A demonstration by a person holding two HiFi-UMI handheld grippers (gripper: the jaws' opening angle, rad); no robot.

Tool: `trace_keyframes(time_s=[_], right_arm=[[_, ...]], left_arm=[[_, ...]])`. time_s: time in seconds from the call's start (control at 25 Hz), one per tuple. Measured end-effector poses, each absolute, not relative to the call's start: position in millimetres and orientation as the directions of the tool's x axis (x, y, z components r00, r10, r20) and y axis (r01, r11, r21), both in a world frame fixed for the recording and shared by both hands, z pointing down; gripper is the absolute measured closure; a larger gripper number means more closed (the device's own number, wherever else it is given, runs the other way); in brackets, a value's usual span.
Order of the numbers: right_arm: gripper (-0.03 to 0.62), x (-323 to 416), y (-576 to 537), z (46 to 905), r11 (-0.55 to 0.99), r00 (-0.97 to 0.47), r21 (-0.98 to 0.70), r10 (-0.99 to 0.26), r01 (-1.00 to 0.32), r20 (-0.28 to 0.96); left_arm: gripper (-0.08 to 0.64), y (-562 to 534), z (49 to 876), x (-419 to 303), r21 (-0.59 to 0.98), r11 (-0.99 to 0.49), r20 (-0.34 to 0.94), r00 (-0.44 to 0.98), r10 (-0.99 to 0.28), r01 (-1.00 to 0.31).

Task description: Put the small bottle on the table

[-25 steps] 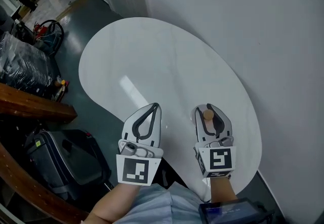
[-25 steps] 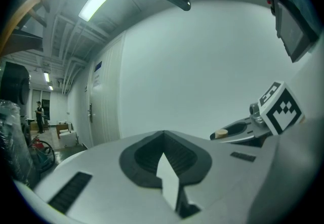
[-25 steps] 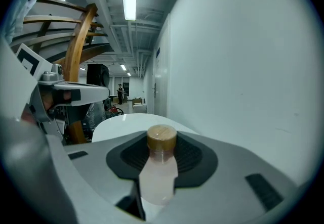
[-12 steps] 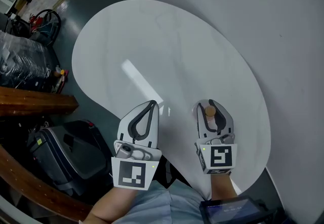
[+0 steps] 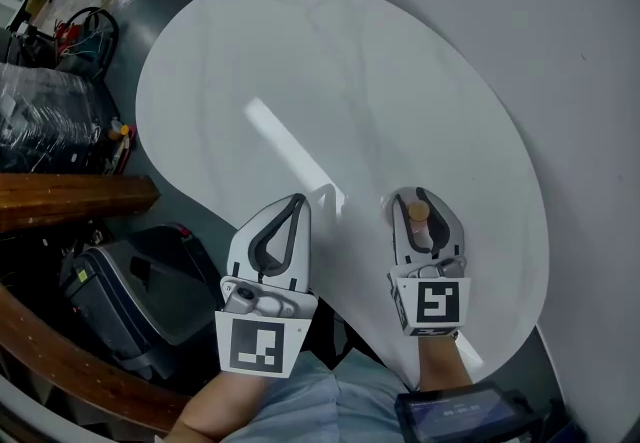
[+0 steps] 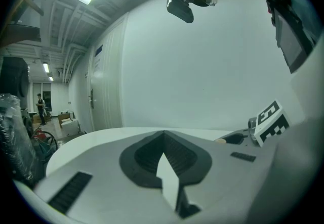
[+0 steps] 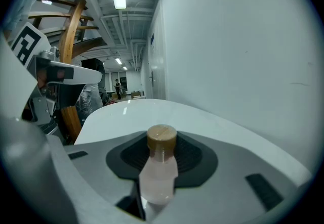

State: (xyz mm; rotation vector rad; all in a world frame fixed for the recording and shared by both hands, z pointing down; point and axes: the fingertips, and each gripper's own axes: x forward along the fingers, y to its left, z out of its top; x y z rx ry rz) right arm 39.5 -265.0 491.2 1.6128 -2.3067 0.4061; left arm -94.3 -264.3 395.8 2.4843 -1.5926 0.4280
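Two grippers sit lower in the head view than 1 s ago. Both are nearer the table's (image 5: 300, 61) 6 o'clock edge, and the tabletop fills more of the frame. The light streak on the table now ends just beside the left gripper's (image 5: 297, 201) tips. The grip is unchanged: the small bottle (image 5: 418, 218) is clamped in the right gripper (image 5: 420, 197) as before, w/ the same jaw gap.

Right gripper: jaws partly apart, pads pressed on the bottle's sides. The bottle is pale pink and translucent w/ a tan cap (image 7: 161, 137), cap up. It hangs over the table's near-right part, approx 5 o'clock from the table's centre. Can't tell if its base touches the tabletop.

Left gripper: jaws together, tips meeting, nothing between them. It is over the table's near edge, at 9 o'clock from the right gripper and apart from it.

Head view only: the table's full rounded outline and a white wall along its 3 o'clock side. A wooden beam (image 5: 70, 201) and a grey case (image 5: 120, 291) lie on the dark floor at 8–9 o'clock.

Left gripper view only: its shut tips w/ a sliver of white table seen through the loop, the right gripper's marker cube (image 6: 271, 122) at 3 o'clock, and a ceiling light strip.

Right gripper view only: the bottle's body close-up, the left gripper's marker cube (image 7: 25, 41) at 10 o'clock, curved wooden beams behind it, and a far-off person (image 7: 117, 86) down the hall.
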Motion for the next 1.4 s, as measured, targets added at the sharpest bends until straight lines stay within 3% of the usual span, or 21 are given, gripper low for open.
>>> trace_keyframes(time_s=[0.32,0.48,0.64,0.72,0.84,1.0,1.32,1.4], right_arm=[[0.471,35,-266,495,0.345,-0.336,-0.045,-0.86,-0.937,0.384],[0.469,30,-270,482,0.347,-0.339,-0.028,-0.893,-0.938,0.295],[0.471,30,-268,494,0.367,-0.34,0.008,-0.869,-0.93,0.359],[0.469,28,-271,489,0.382,-0.356,0.014,-0.874,-0.924,0.332],[0.402,22,-272,476,0.406,-0.382,0.022,-0.876,-0.914,0.294],[0.388,21,-276,448,0.4,-0.381,0.056,-0.901,-0.915,0.206],[0.394,16,-250,385,0.401,-0.4,-0.018,-0.906,-0.916,0.139],[0.454,15,-240,372,0.428,-0.429,-0.044,-0.891,-0.903,0.148]], left_arm=[[0.56,-266,398,-95,-0.026,-0.422,0.333,0.391,-0.858,-0.906],[0.56,-266,394,-93,-0.029,-0.425,0.328,0.393,-0.859,-0.905],[0.56,-268,393,-89,-0.033,-0.424,0.323,0.392,-0.861,-0.905],[0.56,-267,392,-88,-0.036,-0.424,0.317,0.392,-0.864,-0.905],[0.56,-263,386,-90,-0.041,-0.418,0.298,0.388,-0.872,-0.907],[0.56,-261,373,-91,-0.046,-0.406,0.261,0.381,-0.887,-0.913],[0.56,-243,330,-87,-0.064,-0.399,0.14,0.388,-0.911,-0.915],[0.56,-238,318,-81,-0.071,-0.406,0.104,0.398,-0.911,-0.911]])
